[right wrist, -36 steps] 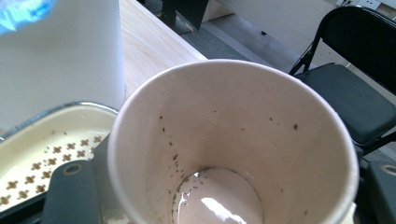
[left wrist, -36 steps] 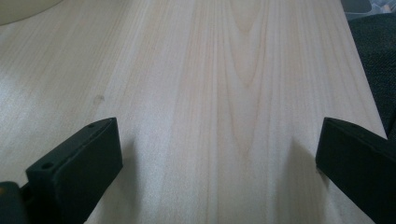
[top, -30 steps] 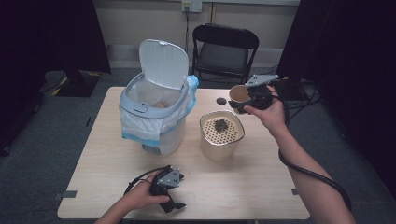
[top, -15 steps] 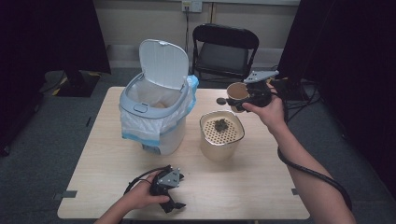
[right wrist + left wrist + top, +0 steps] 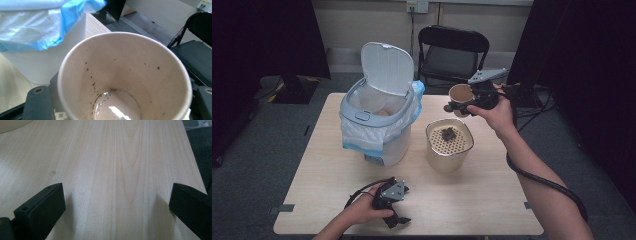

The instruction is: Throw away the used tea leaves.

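My right gripper is shut on a paper cup and holds it in the air over the back right of the table, tipped on its side with the mouth toward the bin. In the right gripper view the cup has dark specks on its wall and a little liquid at the bottom, with a jaw on each side. My left gripper rests open on the table near the front edge. In the left gripper view its jaws stand wide apart over bare wood, my left gripper holding nothing.
A white bin with a blue-edged liner and raised lid stands at the back left. A cream container with a perforated insert carrying a dark clump sits mid-table. A black folding chair stands behind the table. A cable trails from the right hand.
The right hand has lifted the cup a little and carried it slightly left toward the bin. The left hand has stayed where it was.
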